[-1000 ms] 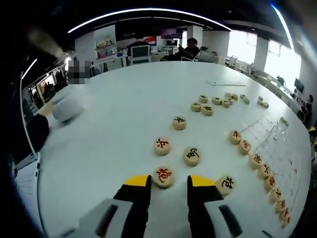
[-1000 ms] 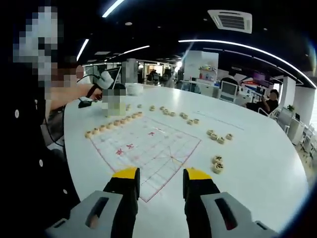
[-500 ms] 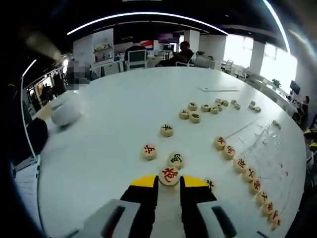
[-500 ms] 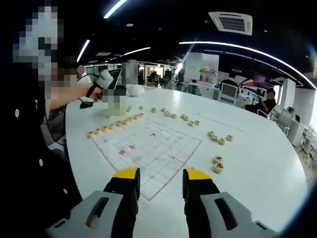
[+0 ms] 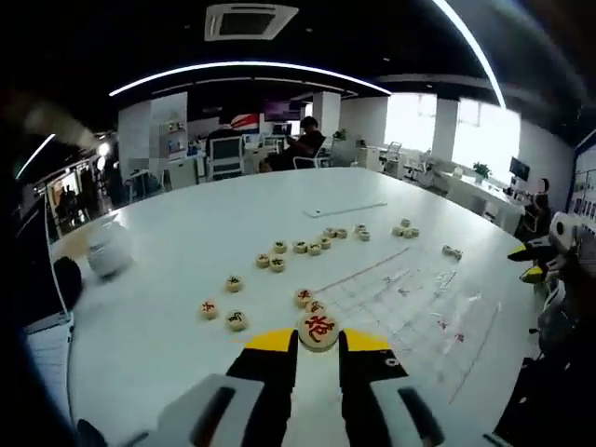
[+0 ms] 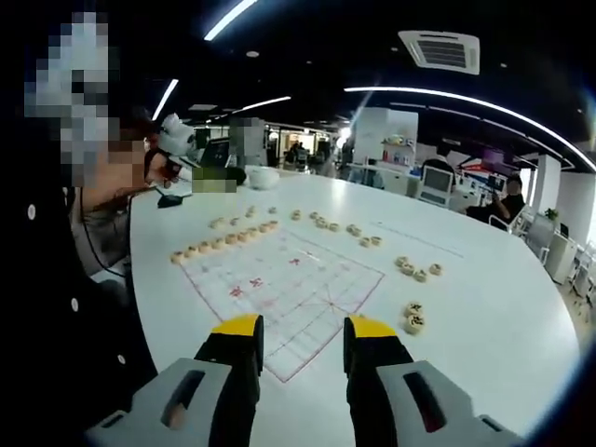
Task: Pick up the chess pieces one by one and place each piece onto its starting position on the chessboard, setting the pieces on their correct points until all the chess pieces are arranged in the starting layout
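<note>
Both views are lit from overhead by ceiling light strips (image 5: 242, 70), bent into arcs by fisheye distortion. Daylight is admitted through windows (image 5: 447, 130) at two o'clock in the left gripper view, where highlights are overexposed. Soft glare is spread across the white table (image 6: 484, 307). Edges are darkened and blurred.

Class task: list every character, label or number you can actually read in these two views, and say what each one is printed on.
"炮", in red: on the round pale wooden chess piece clamped in the left gripper.
Red and black characters on the other round wooden pieces: too small to read.
Red markings on the clear gridded chessboard sheet: too blurred to read.
</note>
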Demonstrator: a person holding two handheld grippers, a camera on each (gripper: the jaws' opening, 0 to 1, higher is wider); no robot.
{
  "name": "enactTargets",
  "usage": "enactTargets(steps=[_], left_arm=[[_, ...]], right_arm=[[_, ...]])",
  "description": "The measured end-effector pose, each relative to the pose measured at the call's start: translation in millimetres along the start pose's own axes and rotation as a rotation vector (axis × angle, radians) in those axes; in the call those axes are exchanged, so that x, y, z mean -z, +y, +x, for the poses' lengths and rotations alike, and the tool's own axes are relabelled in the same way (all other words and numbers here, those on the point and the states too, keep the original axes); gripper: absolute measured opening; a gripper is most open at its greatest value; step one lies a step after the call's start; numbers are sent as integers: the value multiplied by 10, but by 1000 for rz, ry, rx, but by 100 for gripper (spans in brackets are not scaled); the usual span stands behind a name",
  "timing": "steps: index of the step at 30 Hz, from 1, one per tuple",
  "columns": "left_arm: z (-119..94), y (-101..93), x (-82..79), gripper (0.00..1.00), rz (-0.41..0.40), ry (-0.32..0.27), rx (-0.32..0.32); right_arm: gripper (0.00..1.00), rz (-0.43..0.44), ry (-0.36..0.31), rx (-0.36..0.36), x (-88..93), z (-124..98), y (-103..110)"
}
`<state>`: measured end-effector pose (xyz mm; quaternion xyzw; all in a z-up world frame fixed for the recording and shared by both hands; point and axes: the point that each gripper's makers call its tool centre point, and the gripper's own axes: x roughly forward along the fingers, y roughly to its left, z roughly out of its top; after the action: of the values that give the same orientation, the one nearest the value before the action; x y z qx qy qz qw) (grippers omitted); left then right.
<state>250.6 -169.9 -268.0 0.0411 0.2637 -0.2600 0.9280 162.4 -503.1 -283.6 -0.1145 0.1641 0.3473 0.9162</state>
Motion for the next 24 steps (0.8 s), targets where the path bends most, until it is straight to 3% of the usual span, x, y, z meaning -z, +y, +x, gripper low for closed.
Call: enactTargets(steps=[6, 10, 16, 19, 24], left_arm=[[26, -326, -62, 20, 37, -25, 23], [186, -474, -105, 20, 59, -12, 52], [600, -451, -170, 20, 93, 39, 67], [859, -439, -181, 20, 66, 74, 90], [1249, -390, -92, 20, 123, 165, 83]], right_arm=[[35, 4, -15, -12, 13, -17, 25], [35, 11, -20, -7, 41, -66, -2], [35, 28, -23, 10, 96, -131, -70], [35, 35, -22, 20, 115, -149, -97], [35, 46, -19, 43, 131, -198, -144]])
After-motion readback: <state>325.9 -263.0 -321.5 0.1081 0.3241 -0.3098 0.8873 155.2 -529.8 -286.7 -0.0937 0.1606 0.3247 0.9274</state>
